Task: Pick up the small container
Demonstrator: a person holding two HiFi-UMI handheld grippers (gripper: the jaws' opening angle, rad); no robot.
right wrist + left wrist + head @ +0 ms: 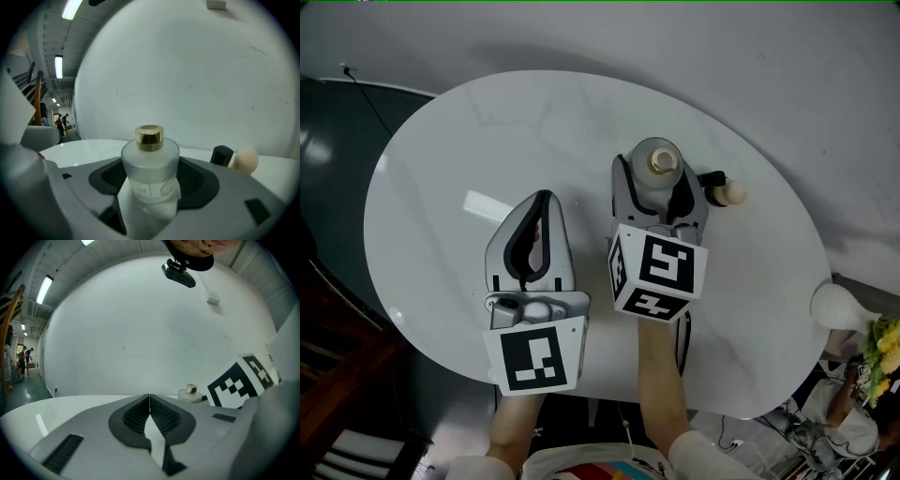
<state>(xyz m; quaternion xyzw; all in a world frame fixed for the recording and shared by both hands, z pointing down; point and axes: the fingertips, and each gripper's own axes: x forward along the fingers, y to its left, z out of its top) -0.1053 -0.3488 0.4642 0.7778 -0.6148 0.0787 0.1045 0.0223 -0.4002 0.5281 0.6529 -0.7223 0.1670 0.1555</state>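
On the round white worktop (441, 169), the right gripper (654, 195) pinches the container (657, 161), a frosted bottle with a gold cap, its dark pads pressed against both sides of the body. Whether the base is on the surface or lifted off it cannot be told. Just right of the container lie a beige ball (730, 193) and a black stub (711, 179), touching each other. The left gripper (541, 199) sits beside the right one, jaws pressed together with nothing between them.
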